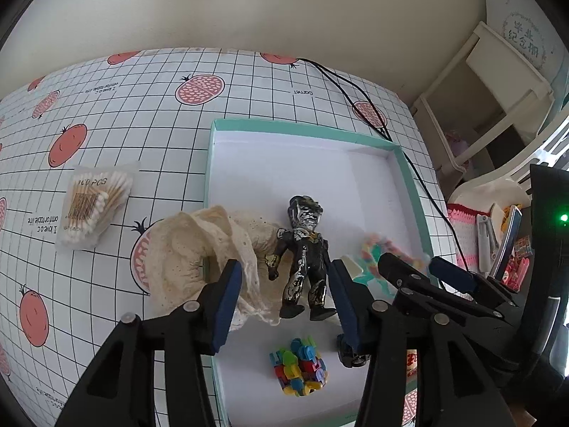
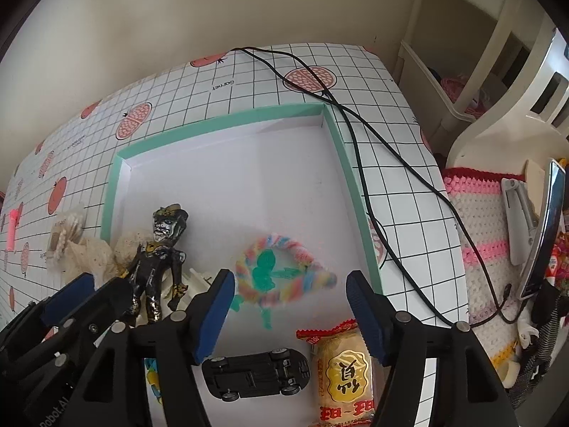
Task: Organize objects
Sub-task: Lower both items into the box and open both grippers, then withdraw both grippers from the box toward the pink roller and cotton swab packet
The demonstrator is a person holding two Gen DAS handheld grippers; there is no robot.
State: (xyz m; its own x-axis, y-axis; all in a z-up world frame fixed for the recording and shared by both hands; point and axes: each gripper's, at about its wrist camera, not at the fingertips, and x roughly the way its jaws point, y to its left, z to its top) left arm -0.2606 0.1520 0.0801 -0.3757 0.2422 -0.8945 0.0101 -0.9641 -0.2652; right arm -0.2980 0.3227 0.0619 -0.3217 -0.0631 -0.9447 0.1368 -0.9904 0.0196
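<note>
Gridded tablecloth carries a mint box at frame centre; left gripper and right gripper both gape wide, holding nothing, over a black figure.

Both tools look alike. The left claw has two black plastic fingers, each faced with a dark blue pad on its inner side, and round silver screw heads at the pivots. The right claw shows the same black arms, blue pads and silver screws. White lettering marks the black housing at the right-wrist view's lower left corner.
</note>
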